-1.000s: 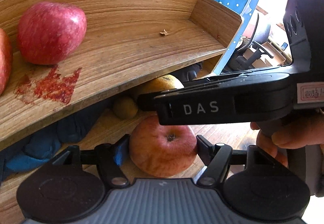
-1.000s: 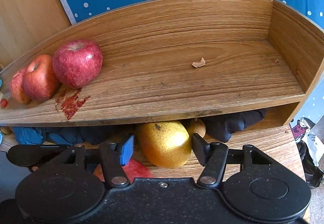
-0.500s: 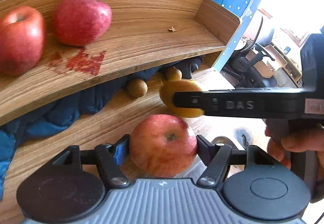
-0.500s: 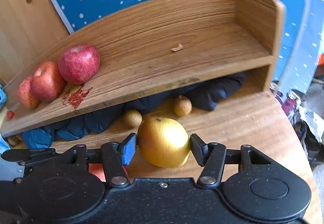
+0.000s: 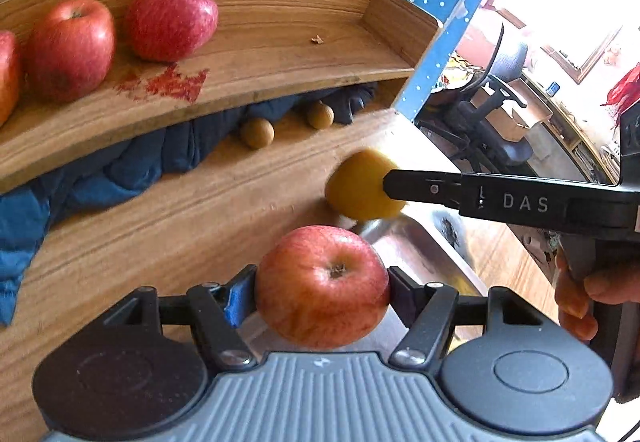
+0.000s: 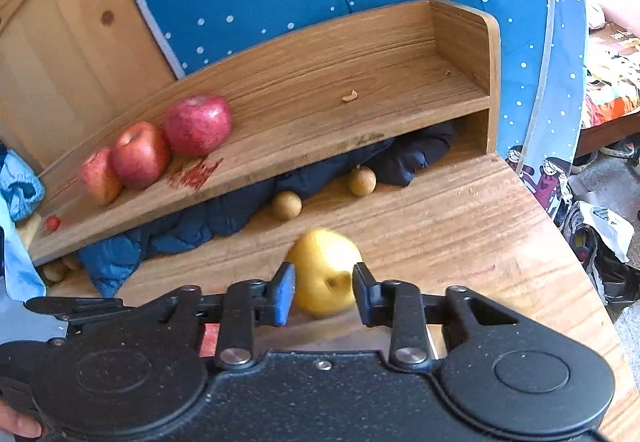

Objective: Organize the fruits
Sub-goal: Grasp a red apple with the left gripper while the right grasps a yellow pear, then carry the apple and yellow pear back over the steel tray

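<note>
Both grippers have drawn back from the shelf (image 6: 320,90). The left gripper (image 5: 322,292) clamps an apple (image 5: 322,286), the right gripper (image 6: 324,292) a pear (image 6: 322,270). Only the left view shows a metal tray (image 5: 424,246) beneath; a blue cloth (image 6: 192,226) fills the space under the shelf.

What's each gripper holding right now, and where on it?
Left gripper clamps the red apple across its sides, stem end facing the camera. Right gripper clamps the yellow pear across its sides.

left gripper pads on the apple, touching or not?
Touching. Left wrist view: both fingers of the left gripper press the red apple's sides, no gap.
</note>
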Motion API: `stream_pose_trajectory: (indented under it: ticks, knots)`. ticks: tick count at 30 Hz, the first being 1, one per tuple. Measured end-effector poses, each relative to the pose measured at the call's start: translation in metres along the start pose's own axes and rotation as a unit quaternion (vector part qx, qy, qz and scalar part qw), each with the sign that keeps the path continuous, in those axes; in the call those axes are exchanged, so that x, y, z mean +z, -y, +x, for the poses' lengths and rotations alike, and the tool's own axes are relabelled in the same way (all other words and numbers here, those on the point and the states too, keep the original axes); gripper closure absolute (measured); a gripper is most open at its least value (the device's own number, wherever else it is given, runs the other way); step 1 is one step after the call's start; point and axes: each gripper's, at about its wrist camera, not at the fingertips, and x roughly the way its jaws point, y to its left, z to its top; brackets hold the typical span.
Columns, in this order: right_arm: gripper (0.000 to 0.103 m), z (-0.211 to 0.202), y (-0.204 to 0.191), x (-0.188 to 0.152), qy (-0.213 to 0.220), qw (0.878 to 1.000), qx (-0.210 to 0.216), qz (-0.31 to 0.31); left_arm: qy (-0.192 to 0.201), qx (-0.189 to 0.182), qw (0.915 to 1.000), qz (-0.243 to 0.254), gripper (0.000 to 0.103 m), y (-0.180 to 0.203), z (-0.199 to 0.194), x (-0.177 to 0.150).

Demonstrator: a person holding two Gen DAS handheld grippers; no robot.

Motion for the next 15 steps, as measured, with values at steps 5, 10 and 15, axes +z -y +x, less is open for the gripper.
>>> stream_pose_trajectory:
  ticks: [5, 10, 15]
  knots:
    - [0.058, 0.000, 0.000, -0.008, -0.006, 1.000, -0.010, 0.002, -0.004, 0.005, 0.9999, -0.011, 0.031, -0.004, -0.003, -0.006]
    - [0.033, 0.016, 0.001, 0.002, -0.012, 1.000, 0.001, -0.001, 0.000, 0.013, 0.9997, -0.020, 0.031, -0.009, -0.003, -0.004]
    - [0.030, 0.042, -0.009, 0.013, -0.028, 0.999, 0.025, -0.014, 0.002, 0.020, 0.9995, -0.024, 0.031, -0.015, 0.002, 0.003]
